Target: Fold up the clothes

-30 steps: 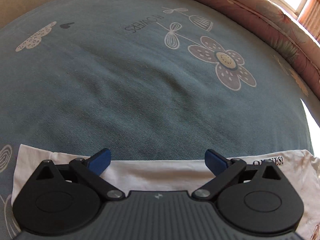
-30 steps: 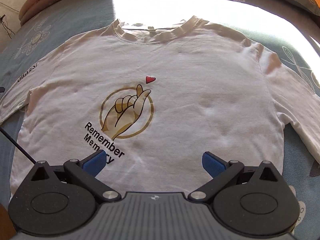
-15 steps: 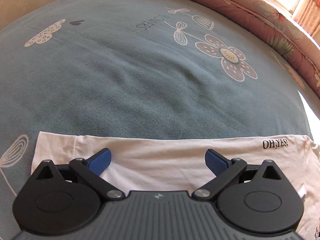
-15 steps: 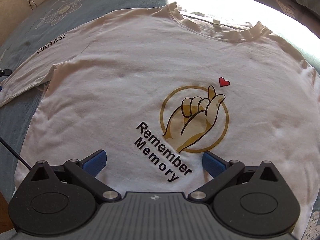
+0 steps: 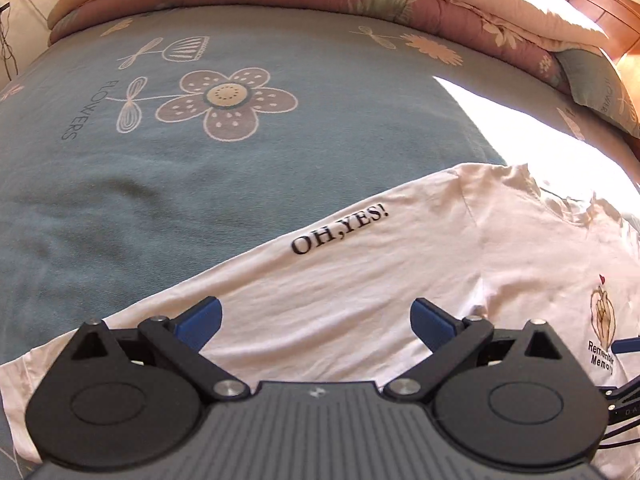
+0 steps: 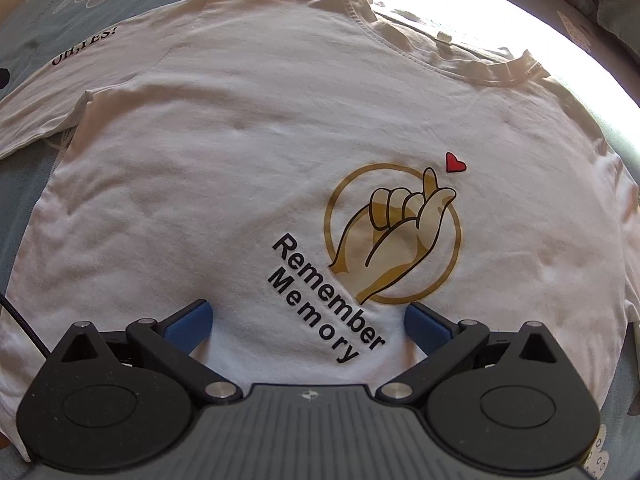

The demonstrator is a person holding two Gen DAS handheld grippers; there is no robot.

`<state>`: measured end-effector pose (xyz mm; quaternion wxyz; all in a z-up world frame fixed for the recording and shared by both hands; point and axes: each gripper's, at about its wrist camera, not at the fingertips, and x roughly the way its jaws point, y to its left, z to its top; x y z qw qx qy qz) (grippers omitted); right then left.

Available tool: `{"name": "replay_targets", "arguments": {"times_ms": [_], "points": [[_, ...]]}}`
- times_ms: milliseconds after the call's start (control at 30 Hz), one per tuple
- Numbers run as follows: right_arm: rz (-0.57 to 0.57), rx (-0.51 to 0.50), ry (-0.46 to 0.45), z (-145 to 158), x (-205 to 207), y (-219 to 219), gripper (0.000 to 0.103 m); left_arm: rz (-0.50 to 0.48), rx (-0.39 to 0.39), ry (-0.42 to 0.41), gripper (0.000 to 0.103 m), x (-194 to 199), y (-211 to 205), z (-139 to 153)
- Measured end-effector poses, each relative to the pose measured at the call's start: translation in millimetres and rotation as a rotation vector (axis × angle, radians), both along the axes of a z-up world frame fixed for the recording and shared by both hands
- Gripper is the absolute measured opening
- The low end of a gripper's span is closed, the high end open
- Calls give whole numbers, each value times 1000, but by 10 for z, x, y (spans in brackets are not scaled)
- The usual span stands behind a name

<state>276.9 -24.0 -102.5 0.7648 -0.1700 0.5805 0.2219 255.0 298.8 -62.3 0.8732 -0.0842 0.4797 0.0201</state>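
Your left gripper (image 5: 316, 320) and right gripper (image 6: 306, 322): both wide apart, holding nothing. White shirt (image 6: 248, 152) flat on bed (image 5: 200, 184). Grab 2 layers crooked, fold goes lumpy.

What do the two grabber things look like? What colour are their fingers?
Both match. The left gripper and right gripper have blue fingertips, black jointed arms with silver bolts, round black discs and a ribbed grey body. A black cable runs beside the right one.

The T-shirt (image 6: 248, 168) loses its hem beneath the right claw's body, and its far sleeve (image 6: 628, 184) runs off the right edge. Sun glare (image 6: 500, 12) washes out the bed beyond the collar. A dark cable (image 6: 20, 328), perhaps, leaves the frame at left.
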Motion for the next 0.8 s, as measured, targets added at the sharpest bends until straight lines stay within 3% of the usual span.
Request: {"name": "replay_targets", "arguments": {"times_ms": [233, 367, 567, 700, 800], "points": [[7, -16, 25, 6, 29, 42, 103, -145, -48, -33, 100, 320, -749, 154], [-54, -4, 25, 117, 99, -130, 103, -189, -71, -47, 100, 505, -1096, 214], [-269, 90, -140, 481, 576, -1122, 103, -200, -118, -34, 100, 729, -1510, 156], [-456, 134, -231, 487, 1023, -1956, 103, -211, -139, -5, 100, 840, -1855, 38], [-618, 218, -181, 303, 1213, -2480, 103, -212, -163, 27, 100, 883, -2096, -69]]}}
